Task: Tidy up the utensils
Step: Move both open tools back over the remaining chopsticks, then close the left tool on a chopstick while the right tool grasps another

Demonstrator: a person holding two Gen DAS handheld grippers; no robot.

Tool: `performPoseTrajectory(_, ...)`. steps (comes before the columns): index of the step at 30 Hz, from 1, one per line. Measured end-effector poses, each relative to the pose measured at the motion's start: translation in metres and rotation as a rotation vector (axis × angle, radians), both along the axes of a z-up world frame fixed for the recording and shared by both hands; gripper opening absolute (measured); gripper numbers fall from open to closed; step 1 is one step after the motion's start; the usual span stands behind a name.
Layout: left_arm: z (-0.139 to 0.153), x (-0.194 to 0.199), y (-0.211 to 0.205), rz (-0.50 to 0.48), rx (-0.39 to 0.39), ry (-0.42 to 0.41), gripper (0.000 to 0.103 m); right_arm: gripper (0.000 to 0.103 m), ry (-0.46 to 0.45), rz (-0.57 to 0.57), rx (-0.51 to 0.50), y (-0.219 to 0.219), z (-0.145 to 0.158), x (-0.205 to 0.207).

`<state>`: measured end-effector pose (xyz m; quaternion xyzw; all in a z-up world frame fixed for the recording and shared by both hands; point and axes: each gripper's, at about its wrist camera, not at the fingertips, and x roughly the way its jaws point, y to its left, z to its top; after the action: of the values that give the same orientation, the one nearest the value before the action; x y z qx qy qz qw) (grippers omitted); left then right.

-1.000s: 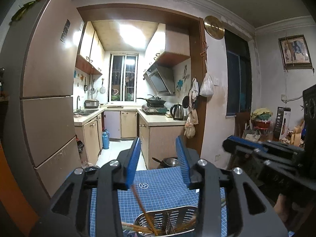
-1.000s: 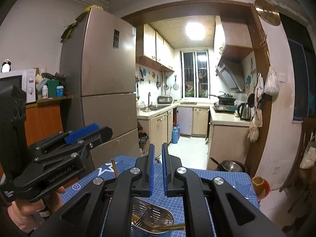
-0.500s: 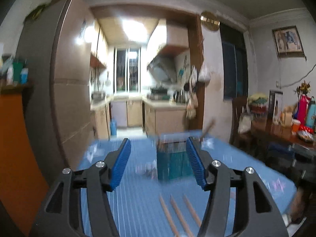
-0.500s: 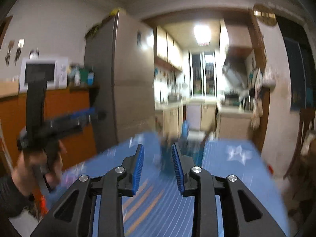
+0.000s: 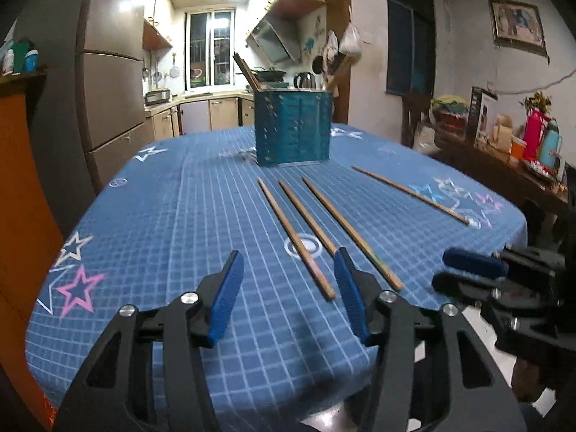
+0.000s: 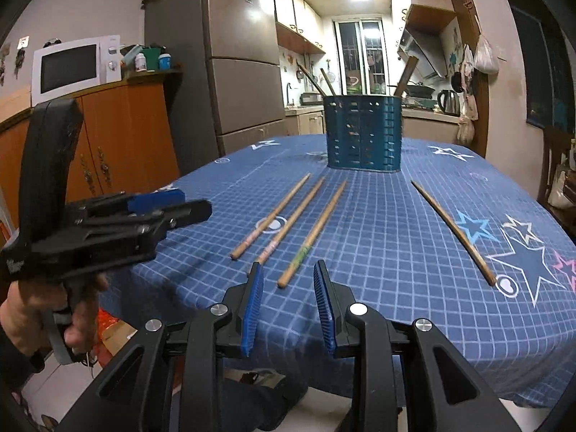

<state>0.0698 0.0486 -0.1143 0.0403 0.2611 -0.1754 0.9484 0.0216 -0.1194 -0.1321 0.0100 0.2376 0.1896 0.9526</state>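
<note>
Nearest the left wrist camera, the left tool (image 5: pixel 288 275) hangs low over the near edge of the table (image 5: pixel 151 216), its blue pads apart with nothing between them; its jaws have just been closing a little after a wider spread. The right tool (image 6: pixel 288 270) sits beside it at the same edge, jaws narrowly parted and empty. In the right wrist view the person's left hand (image 6: pixel 43 313) grips the handle of the left tool.

Just beyond both tools, three chopsticks (image 5: pixel 316 226) lie side by side on the blue grid tablecloth (image 6: pixel 396 234), their near ends just ahead of the pads and their far ends towards the holder. A fourth chopstick (image 6: pixel 451 232) lies apart from them, off to the right, at an angle.

Farther back, the teal perforated utensil holder (image 5: pixel 292 127) stands upright on the table, with several sticks leaning out of its top. Behind the table stand a refrigerator (image 6: pixel 241 72) and the kitchen.
</note>
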Motion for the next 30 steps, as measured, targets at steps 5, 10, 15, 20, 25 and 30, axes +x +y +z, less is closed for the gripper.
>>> performPoseTrajectory(5, -0.023, -0.003, -0.01, -0.038, 0.003, 0.041, 0.042, 0.031, 0.004, -0.023, -0.005, -0.007, 0.001, 0.004)
performPoseTrajectory(10, -0.037, -0.008, -0.018, -0.035, 0.026, 0.056, 0.032, 0.031, 0.003, -0.033, -0.001, -0.016, 0.002, 0.008)
performPoseTrajectory(15, -0.042, -0.007, -0.023, -0.024, 0.029, 0.061, 0.025, 0.031, 0.0, -0.046, 0.004, -0.024, 0.003, 0.009)
performPoseTrajectory(20, -0.042, -0.008, -0.032, -0.021, 0.032, 0.053, 0.025, 0.031, -0.003, -0.048, 0.014, -0.03, 0.003, 0.01)
performPoseTrajectory(25, -0.042, -0.006, -0.033, 0.001, 0.046, 0.041, 0.025, 0.031, 0.008, -0.015, 0.032, -0.027, -0.001, 0.011)
performPoseTrajectory(30, -0.042, -0.005, -0.031, 0.008, 0.046, 0.034, 0.025, 0.031, 0.024, 0.033, 0.017, -0.003, -0.011, 0.015)
